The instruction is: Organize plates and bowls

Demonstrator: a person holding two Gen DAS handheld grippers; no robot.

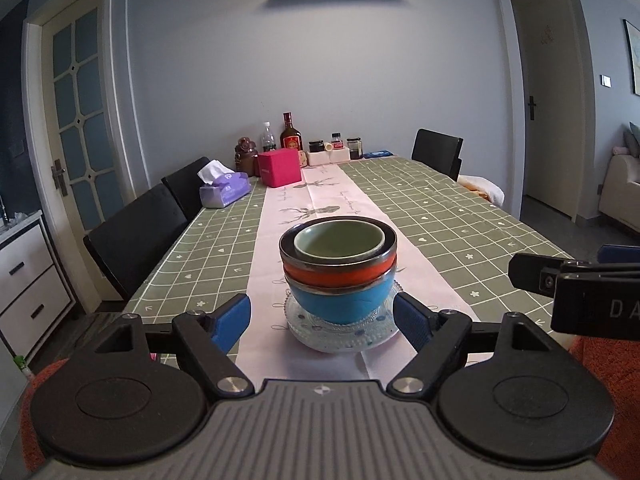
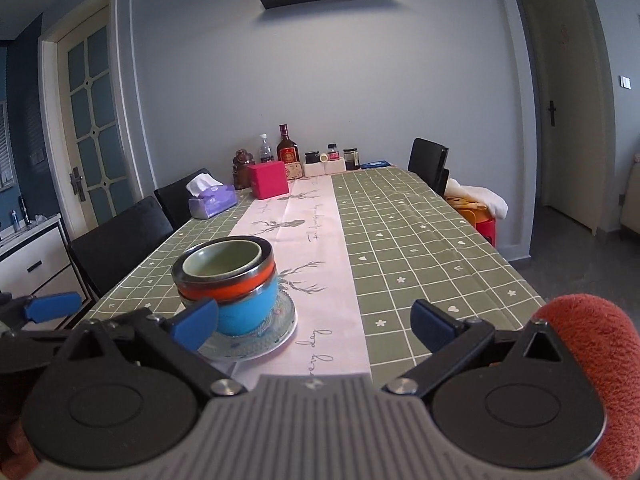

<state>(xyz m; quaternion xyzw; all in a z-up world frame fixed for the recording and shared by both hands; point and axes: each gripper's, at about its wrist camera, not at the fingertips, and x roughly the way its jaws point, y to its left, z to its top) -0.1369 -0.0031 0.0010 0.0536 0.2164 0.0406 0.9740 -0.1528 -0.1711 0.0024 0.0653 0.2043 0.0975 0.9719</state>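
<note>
In the left wrist view, the bowl stack [image 1: 338,270] is being carried by a glass plate [image 1: 344,334] on the pink runner [image 1: 320,200], framed by the wide-spread, empty jaws of the left gripper [image 1: 322,322].

In the right wrist view, the right gripper [image 2: 314,326] is being held wide open and empty, the stack [image 2: 226,280] lying just beyond its left finger [image 2: 196,322].

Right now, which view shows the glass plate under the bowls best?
The left wrist view: the glass plate sits centred and unobstructed. In the right wrist view, the right gripper has one finger covering the plate's left rim.
</note>
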